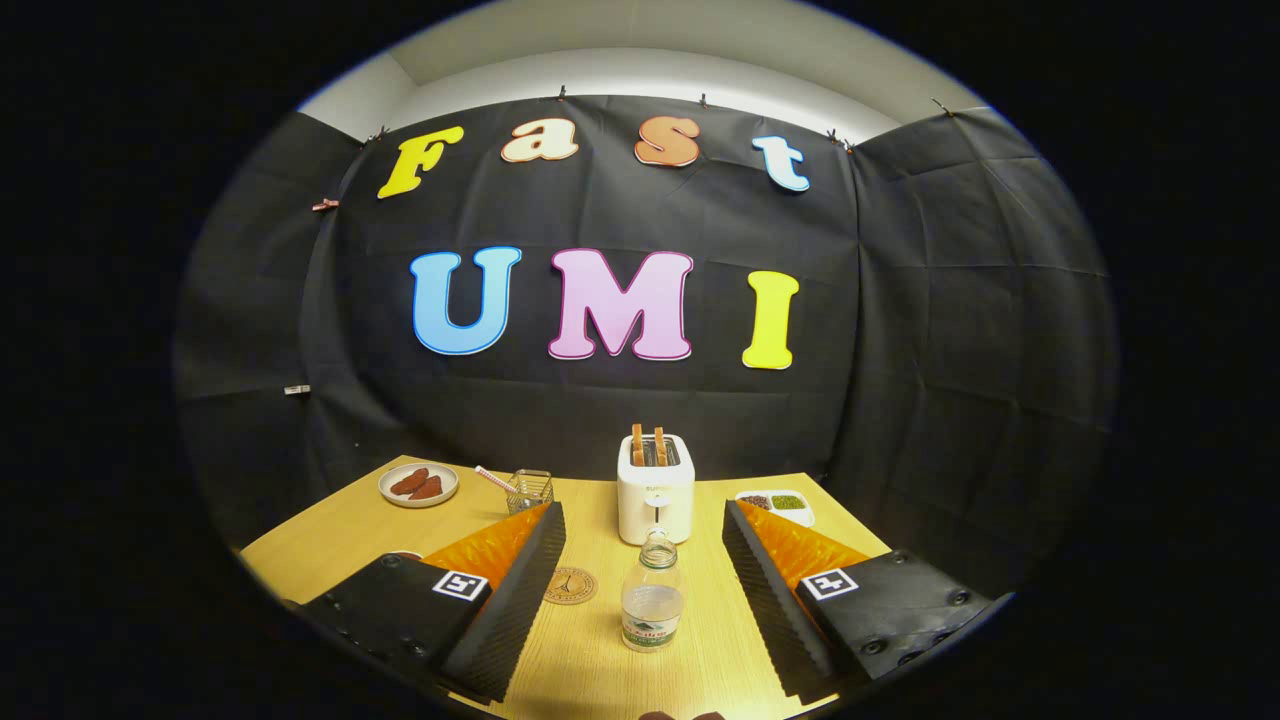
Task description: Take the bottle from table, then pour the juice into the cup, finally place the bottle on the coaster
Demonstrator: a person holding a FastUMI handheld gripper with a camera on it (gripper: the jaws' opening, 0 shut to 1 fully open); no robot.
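A small clear plastic bottle [652, 597] without a cap stands upright on the wooden table [330, 540], between my two fingers and a little toward the right one. My gripper [640, 520] is open wide, and neither finger touches the bottle. A round brown coaster [571, 585] lies flat just left of the bottle, beside the left finger [510, 600]. A clear glass cup [529, 490] with a straw stands farther back, beyond the left fingertip.
A white toaster [655, 490] with two slices of toast stands straight behind the bottle. A plate [419, 485] of brown food sits at the back left. A white dish [778, 503] with dark and green bits sits at the back right.
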